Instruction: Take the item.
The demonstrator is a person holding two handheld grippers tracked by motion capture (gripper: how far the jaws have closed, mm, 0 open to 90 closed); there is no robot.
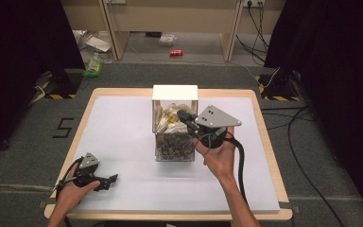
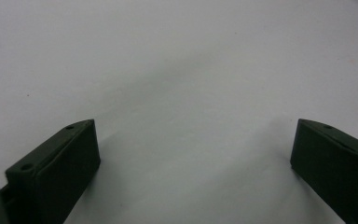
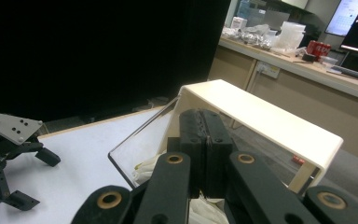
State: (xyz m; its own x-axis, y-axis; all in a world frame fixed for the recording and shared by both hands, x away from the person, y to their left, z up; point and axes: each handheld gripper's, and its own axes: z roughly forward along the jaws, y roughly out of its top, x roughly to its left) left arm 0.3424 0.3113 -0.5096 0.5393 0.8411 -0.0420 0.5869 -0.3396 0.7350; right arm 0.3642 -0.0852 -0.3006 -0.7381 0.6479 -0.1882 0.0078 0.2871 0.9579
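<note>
Table (image 1: 123, 142), white-topped with a pale wooden rim, taking up the middle of the high view; dark curtains to either side, grey floor around it.

Clear box (image 1: 174, 124) with a cream lid panel across its far end, standing near the middle of the table, a little toward the far edge and slightly right of centre. Heaped inside with white crumpled wrappers (image 1: 169, 119) toward the far end and a darker jumble of small pieces (image 1: 172, 145) against the near wall. Seen from the right gripper view as a transparent wall (image 3: 142, 140) under the cream panel (image 3: 261, 119), white wrappers (image 3: 147, 167) showing just inside the rim.

Right gripper (image 1: 185, 116), held in a hand (image 1: 219, 153) at the box's right side, grey three-cornered plate on top, black cable trailing back toward the near edge. Jaws reaching over the box's right rim, above the white wrappers. In the right gripper view, jaws pressed flat together with no gap (image 3: 206, 140); whether anything thin sits between them, impossible to tell; nothing visibly held.

Left gripper (image 1: 109, 180), resting low by the near left corner of the table, well apart from the box, gripped by a hand (image 1: 71, 194) coming over the near edge. In the left gripper view, jaws spread wide (image 2: 193, 144), bare white tabletop (image 2: 182, 70) between them, nothing in their hold.
</note>
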